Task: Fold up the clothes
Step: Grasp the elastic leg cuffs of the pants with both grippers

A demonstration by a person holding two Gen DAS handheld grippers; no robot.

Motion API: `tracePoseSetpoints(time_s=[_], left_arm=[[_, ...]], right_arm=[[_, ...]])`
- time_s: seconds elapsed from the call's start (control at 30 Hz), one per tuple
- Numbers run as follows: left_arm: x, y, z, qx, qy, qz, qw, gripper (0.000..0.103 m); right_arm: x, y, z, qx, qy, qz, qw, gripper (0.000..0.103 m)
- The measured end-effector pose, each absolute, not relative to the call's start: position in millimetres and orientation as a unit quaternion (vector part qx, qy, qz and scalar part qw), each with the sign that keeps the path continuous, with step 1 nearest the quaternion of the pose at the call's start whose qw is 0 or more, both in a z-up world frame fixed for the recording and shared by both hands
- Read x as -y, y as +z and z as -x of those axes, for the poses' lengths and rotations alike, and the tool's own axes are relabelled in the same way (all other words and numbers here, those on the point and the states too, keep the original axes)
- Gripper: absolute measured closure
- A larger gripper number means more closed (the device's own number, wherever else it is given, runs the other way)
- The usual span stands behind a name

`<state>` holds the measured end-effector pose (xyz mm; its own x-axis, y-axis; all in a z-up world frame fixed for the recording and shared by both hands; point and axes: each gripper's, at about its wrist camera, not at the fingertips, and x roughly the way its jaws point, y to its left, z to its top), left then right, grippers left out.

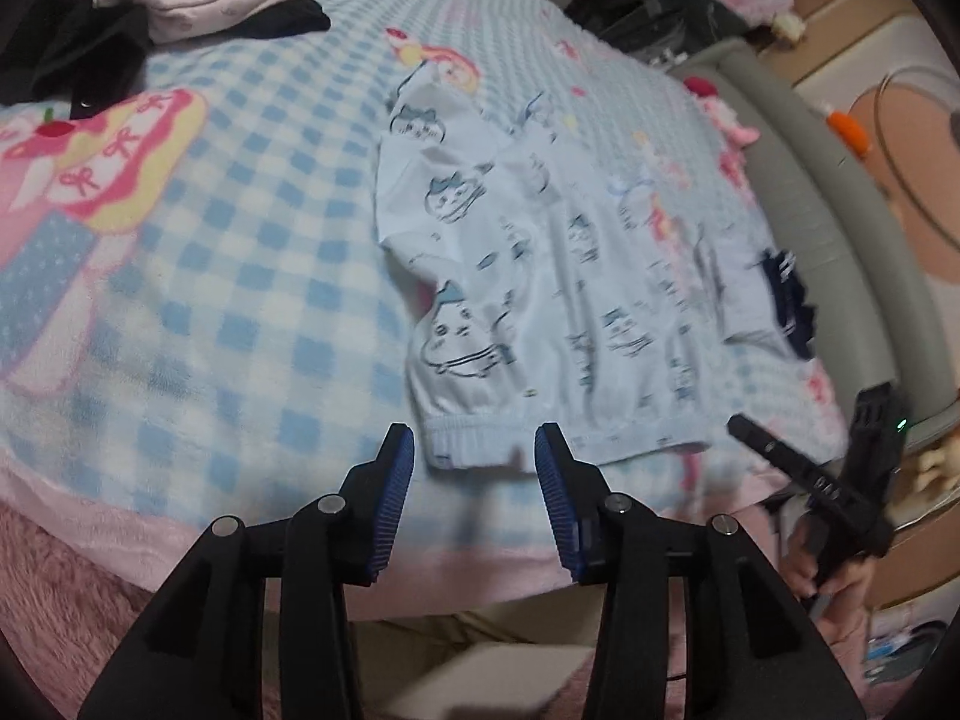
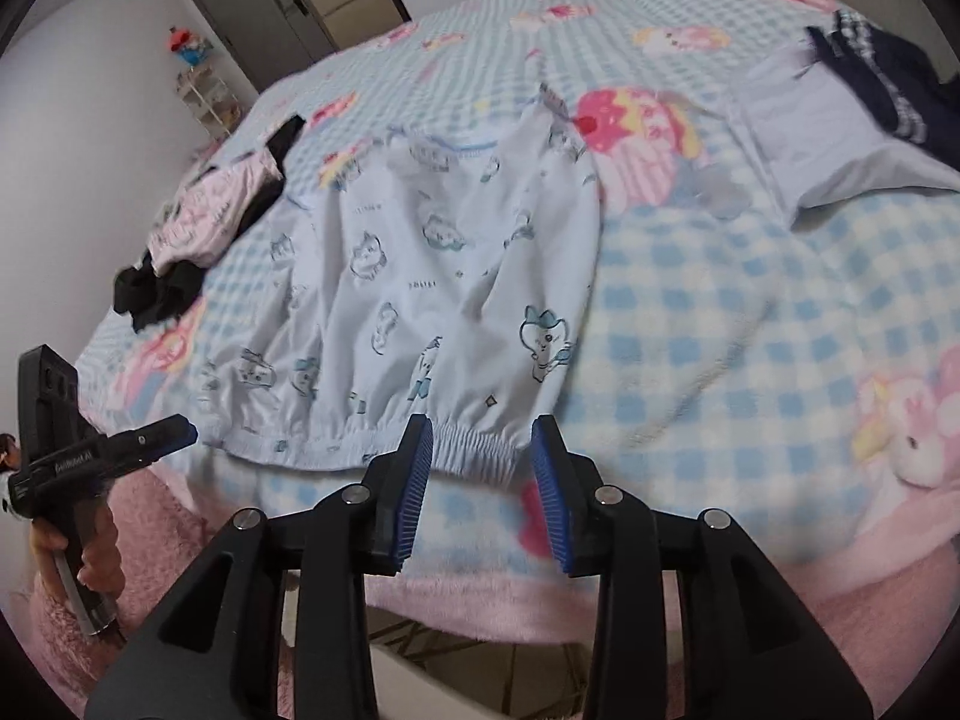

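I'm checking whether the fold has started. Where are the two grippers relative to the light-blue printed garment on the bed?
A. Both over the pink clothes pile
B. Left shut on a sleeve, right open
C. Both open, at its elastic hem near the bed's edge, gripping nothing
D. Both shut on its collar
C: the left gripper and right gripper each show parted blue pads flanking the elastic hem of the light-blue garment, with no cloth pinched.

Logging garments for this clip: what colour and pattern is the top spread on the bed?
Pale blue top printed with small cartoon animal characters; clearest in the right wrist view.
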<state>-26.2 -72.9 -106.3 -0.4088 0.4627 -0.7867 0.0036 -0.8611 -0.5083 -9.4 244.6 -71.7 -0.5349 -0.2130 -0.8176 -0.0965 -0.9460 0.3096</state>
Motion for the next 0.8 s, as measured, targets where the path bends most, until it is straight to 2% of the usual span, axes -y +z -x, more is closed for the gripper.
tracePoseSetpoints(time_s=[0.2,0.27,0.4,0.53,0.67,0.73,0.8], left_arm=[[81,-119,36,0.218,0.811,0.532,0.111,0.062],[86,-118,36,0.223,0.814,0.525,0.108,0.062],[89,-125,39,0.246,0.795,0.533,0.153,0.060],[83,-137,46,0.253,0.783,0.543,0.169,0.059],[77,-146,54,0.257,0.779,0.546,0.171,0.059],[74,-146,58,0.261,0.777,0.544,0.178,0.059],[71,-147,62,0.264,0.777,0.542,0.182,0.059]], right_arm=[[-238,-107,28,0.118,-0.852,-0.509,-0.020,0.069],[-251,-112,23,0.128,-0.854,-0.502,-0.045,0.077],[-276,-113,14,0.155,-0.850,-0.498,-0.069,0.079],[-279,-106,14,0.243,-0.837,-0.490,0.037,0.072],[-249,-113,33,0.195,-0.829,-0.519,0.069,0.060],[-239,-122,42,0.174,-0.826,-0.532,0.061,0.059],[-234,-125,47,0.170,-0.826,-0.534,0.051,0.063]])
